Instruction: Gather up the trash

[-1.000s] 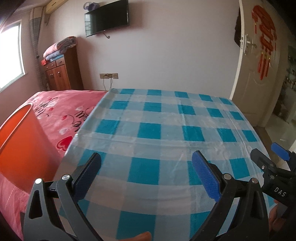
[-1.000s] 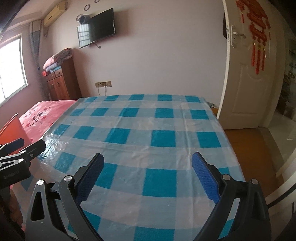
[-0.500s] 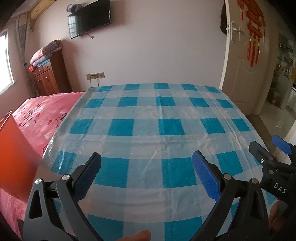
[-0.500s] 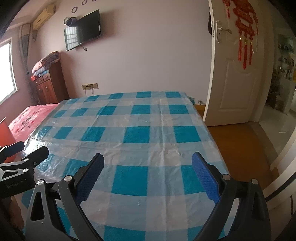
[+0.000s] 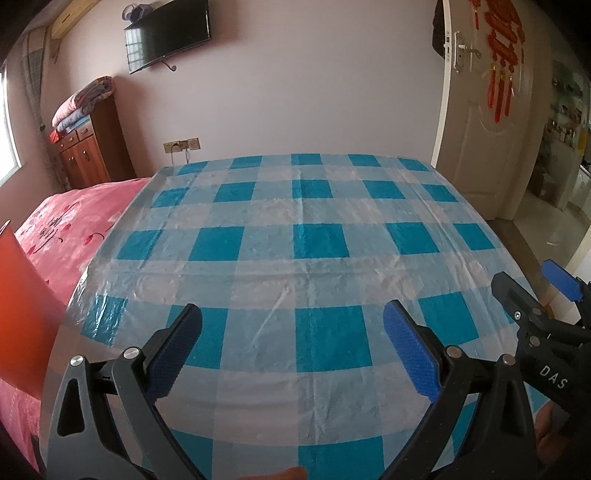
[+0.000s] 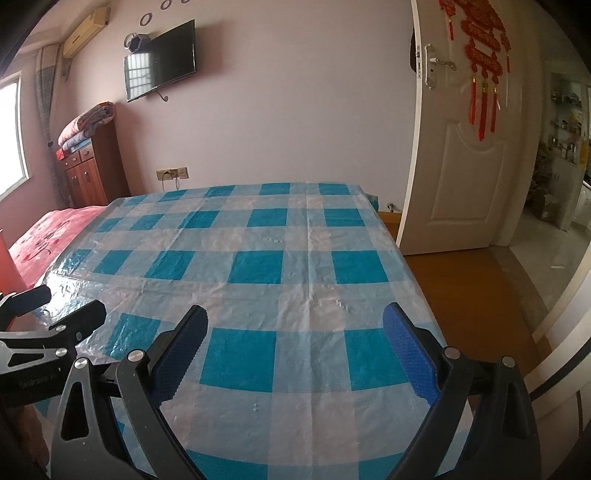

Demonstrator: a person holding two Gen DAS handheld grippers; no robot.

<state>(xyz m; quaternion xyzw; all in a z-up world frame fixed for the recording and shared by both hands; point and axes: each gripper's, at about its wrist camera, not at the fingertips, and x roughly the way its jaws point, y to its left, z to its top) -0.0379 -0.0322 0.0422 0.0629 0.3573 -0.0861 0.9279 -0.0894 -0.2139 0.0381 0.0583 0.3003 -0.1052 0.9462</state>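
Note:
A table under a blue-and-white checked plastic cloth (image 5: 317,243) (image 6: 258,266) fills both views; I see no trash on it. My left gripper (image 5: 291,325) hovers open over the near edge with nothing between its blue pads. My right gripper (image 6: 295,325) is open too, above the cloth's near right part. Each gripper shows in the other's view: the right one (image 5: 532,295) at the right edge, the left one (image 6: 55,314) at the left edge. An orange bin (image 5: 22,314) stands at the left, partly cut off.
A bed with a pink cover (image 5: 62,229) lies left of the table. A wooden cabinet (image 5: 92,147) with folded blankets stands by the far wall, under a wall TV (image 5: 168,33). An open white door (image 6: 472,147) and brown floor (image 6: 472,295) are to the right.
Both views have swung to the right: the orange bin has slid toward the left edge and the door shows more. Both grippers have stayed open.

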